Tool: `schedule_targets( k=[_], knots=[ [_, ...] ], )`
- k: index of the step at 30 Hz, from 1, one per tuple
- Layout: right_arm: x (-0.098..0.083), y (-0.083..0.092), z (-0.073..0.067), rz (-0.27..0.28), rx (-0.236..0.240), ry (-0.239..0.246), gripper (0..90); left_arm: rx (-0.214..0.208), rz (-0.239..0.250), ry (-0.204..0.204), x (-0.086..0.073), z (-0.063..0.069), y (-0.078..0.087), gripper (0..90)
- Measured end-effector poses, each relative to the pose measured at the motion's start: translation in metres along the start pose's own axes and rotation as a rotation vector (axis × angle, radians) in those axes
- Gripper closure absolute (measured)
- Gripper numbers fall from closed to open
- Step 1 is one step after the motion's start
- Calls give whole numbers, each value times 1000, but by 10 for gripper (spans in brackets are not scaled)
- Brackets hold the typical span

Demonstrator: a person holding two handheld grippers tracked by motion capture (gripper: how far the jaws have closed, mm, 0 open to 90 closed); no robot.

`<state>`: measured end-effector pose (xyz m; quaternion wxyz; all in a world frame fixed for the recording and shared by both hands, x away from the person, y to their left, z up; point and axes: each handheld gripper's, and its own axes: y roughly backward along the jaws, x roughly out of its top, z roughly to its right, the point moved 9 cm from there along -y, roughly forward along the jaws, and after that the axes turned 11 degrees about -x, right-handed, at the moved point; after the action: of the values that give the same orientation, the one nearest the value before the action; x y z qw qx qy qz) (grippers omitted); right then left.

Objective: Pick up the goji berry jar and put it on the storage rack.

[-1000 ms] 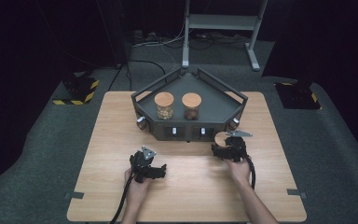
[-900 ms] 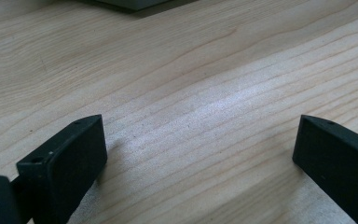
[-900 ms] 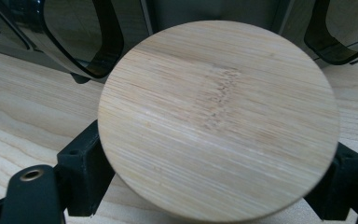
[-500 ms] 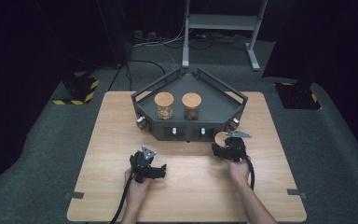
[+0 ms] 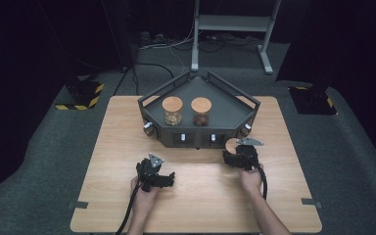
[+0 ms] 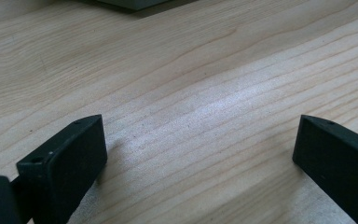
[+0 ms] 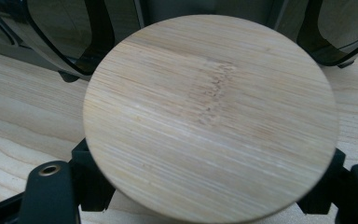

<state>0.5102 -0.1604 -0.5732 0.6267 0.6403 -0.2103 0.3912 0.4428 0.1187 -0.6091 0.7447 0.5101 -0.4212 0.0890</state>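
A round bamboo lid (image 7: 209,116) lies between the jaws of my right gripper (image 7: 209,184), whose jaws have just been closing and now press in at its two sides under the rim. Whatever is under the lid is hidden. From above, that lid (image 5: 231,145) sits on the table just in front of the dark tray (image 5: 235,117), with the right gripper (image 5: 235,155) behind it. My left gripper (image 5: 165,179) rests near the table's middle front. Its jaws stand wide apart over bare wood, so the left gripper (image 6: 196,144) is open with nothing in it.
On the tray stand two glass jars with bamboo lids, one with pale contents (image 5: 172,111) and one with dark contents (image 5: 201,112). The wooden table (image 5: 107,147) has bare room at left and front. Cables trail from both grippers toward the near edge.
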Motion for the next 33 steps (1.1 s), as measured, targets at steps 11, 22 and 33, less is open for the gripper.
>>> schedule_targets(
  k=[11,22,33],
  knots=[
    [0,1,0,9,-13,17,250,0,0,0,0,0,0,30],
    [2,2,-1,3,-30,48,255,0,0,0,0,0,0,30],
    [6,11,1,12,-23,61,255,0,0,0,0,0,0,30]
  ],
)
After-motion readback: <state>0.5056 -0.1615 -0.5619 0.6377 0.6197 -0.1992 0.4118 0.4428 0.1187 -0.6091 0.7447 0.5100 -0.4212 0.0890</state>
